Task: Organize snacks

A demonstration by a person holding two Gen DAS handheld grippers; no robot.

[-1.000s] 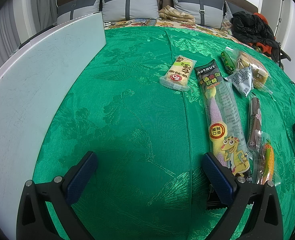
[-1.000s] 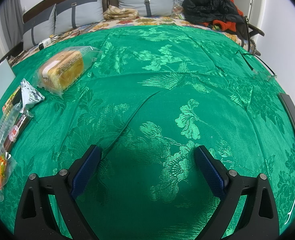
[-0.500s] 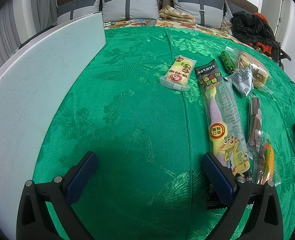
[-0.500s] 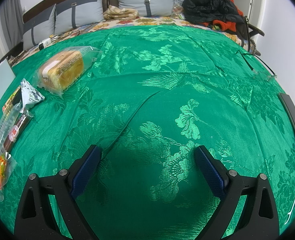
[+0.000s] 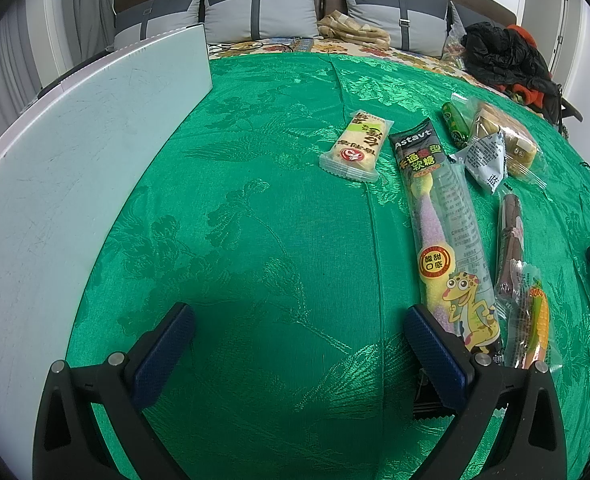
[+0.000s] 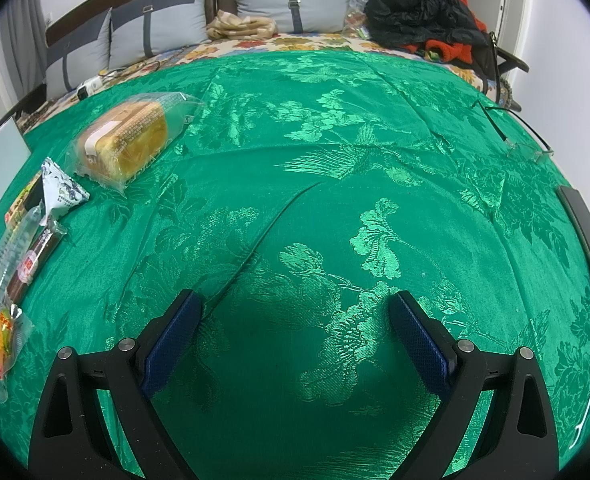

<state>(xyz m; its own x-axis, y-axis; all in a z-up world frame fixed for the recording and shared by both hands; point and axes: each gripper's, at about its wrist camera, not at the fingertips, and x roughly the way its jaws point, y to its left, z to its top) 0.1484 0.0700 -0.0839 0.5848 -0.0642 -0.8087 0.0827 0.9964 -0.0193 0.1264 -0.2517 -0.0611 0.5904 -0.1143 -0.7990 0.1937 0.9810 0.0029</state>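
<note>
Left wrist view: the left gripper [image 5: 299, 328] hangs over the green cloth [image 5: 255, 240], jaws spread wide, nothing between them. A white board [image 5: 75, 160] runs along the left edge. The snacks sit to the right in a loose row: a yellow cake pack [image 5: 356, 145], then the long gummy pack [image 5: 443, 232] reaching down to just beside the right finger, with a brown bar [image 5: 508, 240] and a corn pack [image 5: 533, 320] further right. Up top there's a green pack [image 5: 455, 125], a white pouch [image 5: 485, 160] and a bread bag [image 5: 503, 140] bunched together.

Right wrist view: the right gripper [image 6: 295, 320] also gapes, empty, over bare cloth. All snacks lie well off to its left: bread bag [image 6: 127, 142], white pouch [image 6: 61, 194], brown bar [image 6: 33, 262], corn pack [image 6: 5, 338]. Glasses [image 6: 527, 148] rest far right; a dark jacket [image 6: 423, 8] lies by the pillows [image 6: 291, 0].
</note>
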